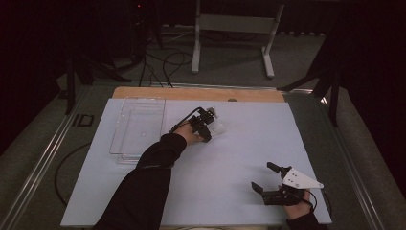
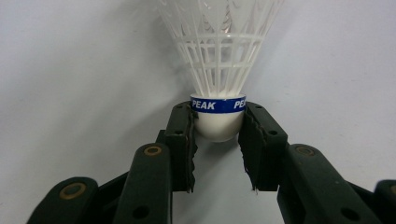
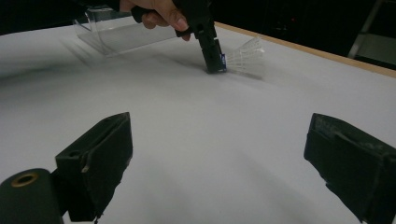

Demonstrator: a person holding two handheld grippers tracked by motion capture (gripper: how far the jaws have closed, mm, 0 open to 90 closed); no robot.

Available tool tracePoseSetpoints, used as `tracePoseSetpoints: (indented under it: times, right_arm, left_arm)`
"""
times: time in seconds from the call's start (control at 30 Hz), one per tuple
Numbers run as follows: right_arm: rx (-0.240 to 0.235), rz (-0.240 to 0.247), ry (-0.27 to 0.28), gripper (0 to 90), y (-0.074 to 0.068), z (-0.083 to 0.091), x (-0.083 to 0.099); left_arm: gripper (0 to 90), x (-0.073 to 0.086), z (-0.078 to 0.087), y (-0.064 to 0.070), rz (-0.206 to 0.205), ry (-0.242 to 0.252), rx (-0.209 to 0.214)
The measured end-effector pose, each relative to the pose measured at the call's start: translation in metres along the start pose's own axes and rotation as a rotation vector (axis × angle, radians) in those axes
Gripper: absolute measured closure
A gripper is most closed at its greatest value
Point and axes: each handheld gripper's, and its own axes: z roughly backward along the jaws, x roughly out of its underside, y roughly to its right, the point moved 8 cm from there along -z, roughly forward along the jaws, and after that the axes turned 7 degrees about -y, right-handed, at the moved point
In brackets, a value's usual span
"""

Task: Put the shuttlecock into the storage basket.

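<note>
A white plastic shuttlecock (image 2: 219,51) with a blue band marked PEAK lies on the white table sheet (image 1: 249,139). My left gripper (image 2: 217,133) is shut on its rounded white cork base, one jaw on each side. In the high view that gripper (image 1: 207,125) sits at the table's middle, the shuttlecock (image 1: 218,126) pointing right from it. The right gripper view shows the shuttlecock (image 3: 245,53) lying on the sheet far off. My right gripper (image 1: 262,178) rests near the front right, jaws wide open with nothing between them (image 3: 219,158).
A clear plastic tray (image 1: 139,127) lies at the left of the sheet, just left of my left forearm. A wooden table edge (image 1: 196,93) runs along the back. Beyond it, a metal stand (image 1: 234,33) and cables on the floor.
</note>
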Motion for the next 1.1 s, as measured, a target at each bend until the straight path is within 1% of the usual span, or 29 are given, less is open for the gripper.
tracePoseSetpoints:
  times: [0.03,0.07,0.1,0.17,0.2,0.23,0.3,0.37,0.4,0.5,0.63,0.7,0.77,0.83,0.9,0.97,1.1]
  right_arm:
    - [0.001,-0.002,-0.001,8.3,0.000,0.000,0.000]
    - [0.001,-0.001,-0.001,8.3,0.000,0.000,0.000]
    - [0.001,-0.002,-0.002,8.3,0.000,0.000,0.000]
    - [0.003,-0.001,-0.001,8.3,0.000,0.000,0.000]
    - [0.002,-0.001,-0.001,8.3,0.000,0.000,0.000]
    - [0.003,0.000,-0.001,8.3,0.000,0.000,0.000]
    - [0.003,-0.002,-0.001,8.3,0.000,0.000,0.000]
    - [0.004,0.001,0.001,8.3,0.001,0.000,0.000]
    - [0.005,0.002,0.001,8.3,0.001,0.000,0.000]
    - [0.006,0.002,0.001,8.3,0.001,0.000,0.000]
    - [0.009,0.002,0.001,8.3,0.001,0.000,0.000]
    - [0.010,0.001,0.001,8.3,0.001,0.000,0.000]
    - [0.010,0.001,0.000,8.3,0.001,0.000,0.000]
    - [0.010,-0.001,0.000,8.3,0.001,0.000,0.000]
    - [0.012,0.000,0.000,8.3,0.001,0.000,0.000]
    - [0.013,-0.002,0.000,8.3,0.002,0.000,0.000]
    - [0.014,0.002,0.002,8.3,0.002,0.000,0.000]
  left_arm:
    - [66.7,0.000,0.000,0.001,-0.005,0.000,0.007]
    - [66.7,0.000,0.002,0.002,-0.013,-0.007,0.001]
    - [66.7,0.000,0.002,0.003,-0.008,-0.005,-0.001]
    - [66.8,0.001,0.005,0.005,-0.027,-0.009,0.014]
    - [66.8,0.002,0.007,0.007,-0.037,-0.021,0.010]
    - [66.8,0.002,0.008,0.008,-0.049,-0.026,0.012]
    - [66.8,0.003,0.012,0.010,-0.061,-0.030,0.018]
    - [66.8,0.004,0.016,0.013,-0.065,-0.031,0.031]
    - [66.8,0.005,0.018,0.014,-0.075,-0.035,0.028]
    - [66.8,0.007,0.023,0.017,-0.084,-0.040,0.034]
    - [66.8,0.010,0.033,0.022,-0.110,-0.035,0.077]
    - [66.8,0.011,0.037,0.025,-0.121,-0.039,0.079]
    - [66.8,0.013,0.041,0.027,-0.128,-0.041,0.093]
    - [66.8,0.014,0.044,0.029,-0.137,-0.041,0.094]
    - [66.8,0.015,0.048,0.031,-0.135,-0.035,0.090]
    - [66.8,0.017,0.053,0.032,-0.145,-0.039,0.094]
    - [66.8,0.020,0.062,0.036,-0.156,-0.026,0.093]
